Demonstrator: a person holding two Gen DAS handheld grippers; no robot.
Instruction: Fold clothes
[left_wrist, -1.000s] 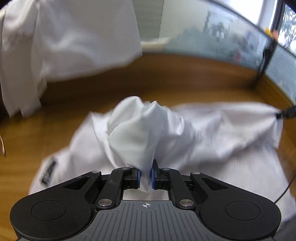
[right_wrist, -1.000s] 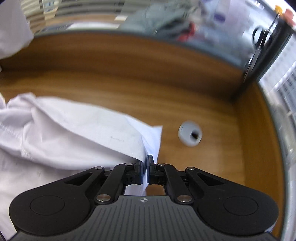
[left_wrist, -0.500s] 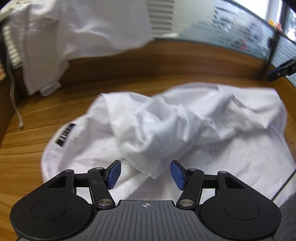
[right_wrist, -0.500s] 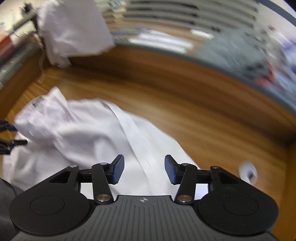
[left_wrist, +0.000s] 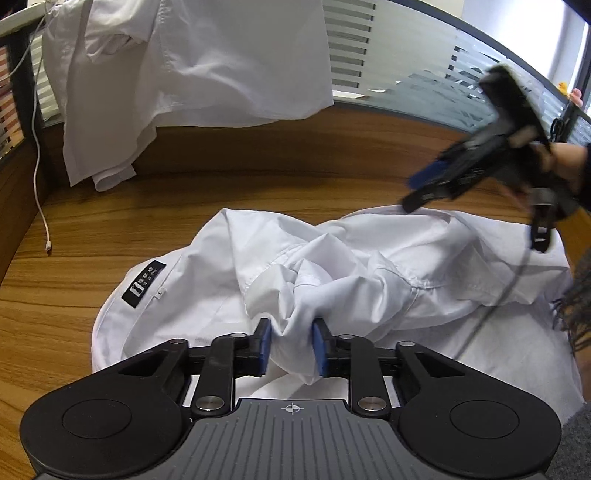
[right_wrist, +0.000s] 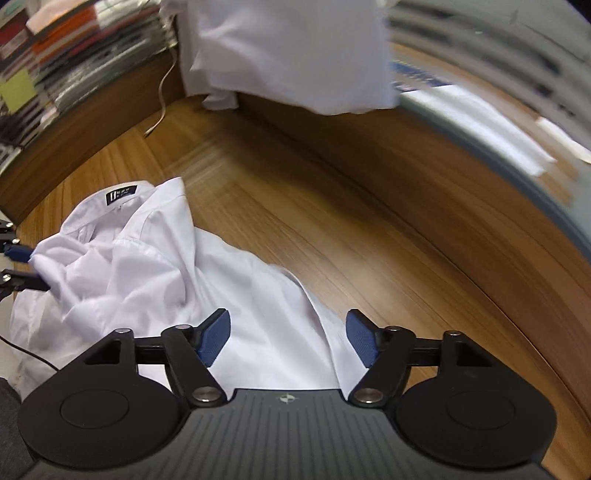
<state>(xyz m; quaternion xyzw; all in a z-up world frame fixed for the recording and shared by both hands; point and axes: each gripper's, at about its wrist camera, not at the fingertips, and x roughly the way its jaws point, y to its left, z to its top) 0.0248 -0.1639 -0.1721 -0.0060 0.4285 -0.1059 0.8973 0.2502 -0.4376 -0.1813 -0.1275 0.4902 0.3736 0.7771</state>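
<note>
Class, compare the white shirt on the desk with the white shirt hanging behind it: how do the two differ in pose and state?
1. The desk shirt lies crumpled on the wood; the hanging shirt is draped from above, its hem hanging off the desk.
2. The left gripper is closing around a bunched fold of the desk shirt; no gripper touches the hanging shirt.
3. The desk shirt shows a black label; none shows on the hanging shirt.
Both are white.

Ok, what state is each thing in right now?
White shirt: crumpled on the wooden table, collar label up.
Left gripper: jaws closing around a bunched fold.
Right gripper: jaws opening, nothing gripped, above the shirt.
Second white shirt: draped over the partition.
White cable: unplugged, end on table.
</note>
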